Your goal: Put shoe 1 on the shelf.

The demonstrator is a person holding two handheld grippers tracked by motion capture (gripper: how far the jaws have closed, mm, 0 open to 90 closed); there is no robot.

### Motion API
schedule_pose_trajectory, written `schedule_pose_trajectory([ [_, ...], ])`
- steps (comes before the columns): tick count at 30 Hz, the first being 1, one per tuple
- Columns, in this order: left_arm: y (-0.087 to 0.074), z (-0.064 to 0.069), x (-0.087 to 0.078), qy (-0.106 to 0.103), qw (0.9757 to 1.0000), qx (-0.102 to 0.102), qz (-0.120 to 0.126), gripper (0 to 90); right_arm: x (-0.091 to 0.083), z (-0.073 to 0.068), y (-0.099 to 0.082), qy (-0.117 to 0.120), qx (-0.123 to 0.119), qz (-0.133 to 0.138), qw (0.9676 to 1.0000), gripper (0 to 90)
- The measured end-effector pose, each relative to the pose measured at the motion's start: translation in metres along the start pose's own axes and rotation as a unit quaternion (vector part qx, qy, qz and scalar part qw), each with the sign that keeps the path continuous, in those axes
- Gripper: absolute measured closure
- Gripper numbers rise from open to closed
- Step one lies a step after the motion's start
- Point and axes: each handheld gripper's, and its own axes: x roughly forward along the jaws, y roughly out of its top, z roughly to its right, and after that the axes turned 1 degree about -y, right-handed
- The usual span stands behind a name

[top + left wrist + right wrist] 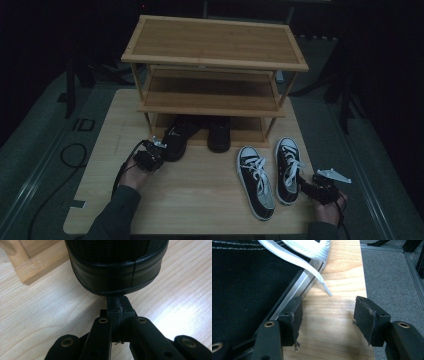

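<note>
A black shoe lies with its toe under the lowest shelf of a wooden shoe rack, beside a second black shoe. My left gripper is shut with nothing between its jaws. In the left gripper view its tips meet the black shoe's heel. Two black-and-white sneakers lie on the table at the right. My right gripper stands open beside the right sneaker. In the right gripper view its left finger is against the sneaker's sole, with bare wood between the jaws.
The wooden table ends just right of my right gripper, where grey floor begins. A white lace trails onto the wood. A rack foot stands left of the black shoe's heel. A cable lies on the floor at left.
</note>
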Motion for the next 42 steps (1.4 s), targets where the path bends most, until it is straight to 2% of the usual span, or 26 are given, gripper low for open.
schedule_pose_trajectory([
  [10, 0.014, 0.004, 0.008, -0.009, 1.0, -0.002, 0.004, 90.0, 0.0, 0.0, 0.0, 0.0, 0.0, 0.0, 1.0, 39.4],
  [20, 0.025, 0.015, 0.013, -0.014, 0.9997, 0.02, -0.002, 89.9, 0.0, 0.0, 0.0, 0.0, 0.0, 0.0, 1.0, 39.4],
  [21, 0.026, 0.015, 0.013, -0.013, 0.9995, 0.029, -0.007, 89.9, 0.0, 0.0, 0.0, 0.0, 0.001, 0.0, 1.0, 39.4],
  [32, 0.037, 0.023, 0.019, -0.017, 0.9991, 0.038, -0.009, 90.0, 0.0, 0.0, 0.0, 0.0, 0.001, 0.0, 1.0, 39.4],
  [42, 0.05, 0.034, 0.026, -0.022, 0.998, 0.058, -0.012, 90.0, 0.0, 0.0, 0.0, 0.0, 0.001, 0.0, 1.0, 39.4],
])
